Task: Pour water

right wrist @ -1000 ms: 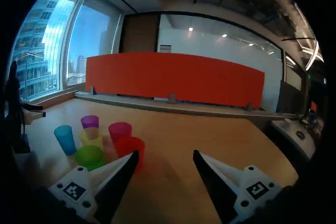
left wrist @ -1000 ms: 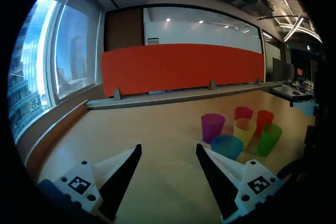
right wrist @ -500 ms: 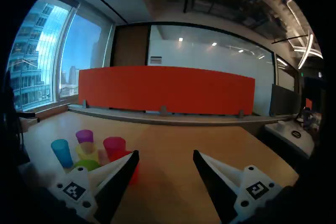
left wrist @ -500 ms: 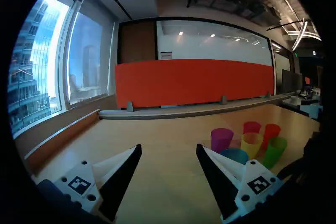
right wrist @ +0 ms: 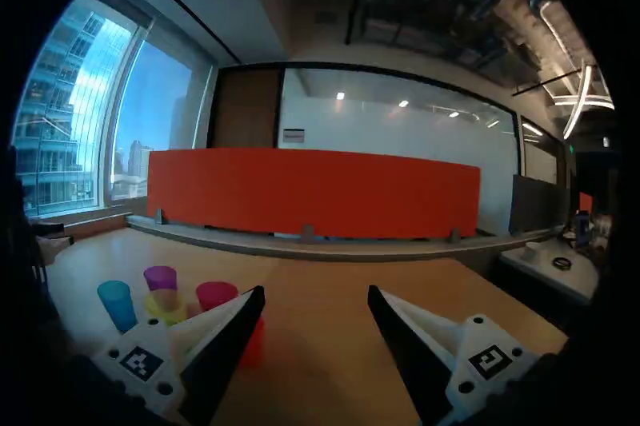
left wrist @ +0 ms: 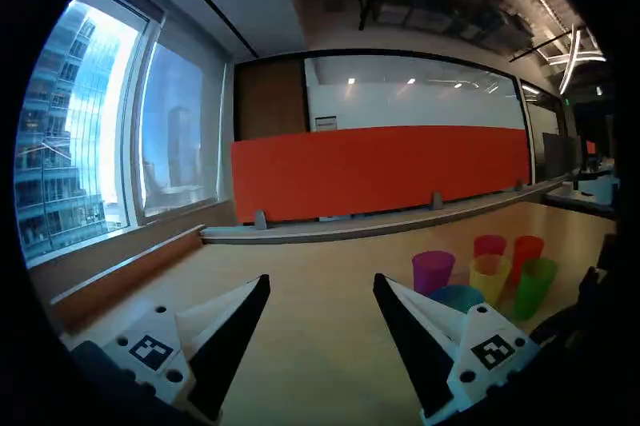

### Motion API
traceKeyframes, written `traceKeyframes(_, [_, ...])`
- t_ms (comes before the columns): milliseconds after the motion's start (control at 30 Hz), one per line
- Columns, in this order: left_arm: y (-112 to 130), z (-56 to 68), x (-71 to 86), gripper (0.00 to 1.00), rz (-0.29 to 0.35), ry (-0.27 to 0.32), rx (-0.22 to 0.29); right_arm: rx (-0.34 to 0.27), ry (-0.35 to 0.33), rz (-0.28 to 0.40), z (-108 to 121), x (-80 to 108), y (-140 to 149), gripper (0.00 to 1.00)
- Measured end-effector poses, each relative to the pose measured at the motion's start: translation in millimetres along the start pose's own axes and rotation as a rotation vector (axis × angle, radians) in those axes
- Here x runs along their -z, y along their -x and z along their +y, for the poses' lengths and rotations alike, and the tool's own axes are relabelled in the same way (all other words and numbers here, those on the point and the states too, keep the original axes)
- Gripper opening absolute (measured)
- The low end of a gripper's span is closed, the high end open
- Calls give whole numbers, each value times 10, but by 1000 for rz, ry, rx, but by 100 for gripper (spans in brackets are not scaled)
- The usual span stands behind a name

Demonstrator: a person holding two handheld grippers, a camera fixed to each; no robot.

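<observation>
In the left gripper view the left tool (left wrist: 320,322) is spread and empty, with coloured cups (left wrist: 489,274) clustered on the worktop (left wrist: 320,258) before the right end of the orange screen (left wrist: 384,170). In the right gripper view the right tool (right wrist: 316,330) is spread too, the cups (right wrist: 160,278) before that screen's left end

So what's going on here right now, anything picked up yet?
A person is holding two claws over a wooden table, and nothing is picked up. The left claw and the right claw are both open and empty. A cluster of coloured cups stands on the table, off to the right in the left gripper view and to the left in the right gripper view. No cup is gripped, so pouring has not started.
</observation>
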State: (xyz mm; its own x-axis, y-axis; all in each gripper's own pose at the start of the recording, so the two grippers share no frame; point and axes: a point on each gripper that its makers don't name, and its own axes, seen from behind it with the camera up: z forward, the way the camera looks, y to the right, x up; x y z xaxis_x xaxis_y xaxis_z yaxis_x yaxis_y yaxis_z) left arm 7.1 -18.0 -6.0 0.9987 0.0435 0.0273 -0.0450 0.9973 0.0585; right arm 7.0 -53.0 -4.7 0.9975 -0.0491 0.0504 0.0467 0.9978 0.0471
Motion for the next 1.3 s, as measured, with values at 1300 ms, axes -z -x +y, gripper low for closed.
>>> traceKeyframes(1300, [235, 42, -20, 96, 36, 15, 87, -92, 40, 33, 210, 59, -115, 100])
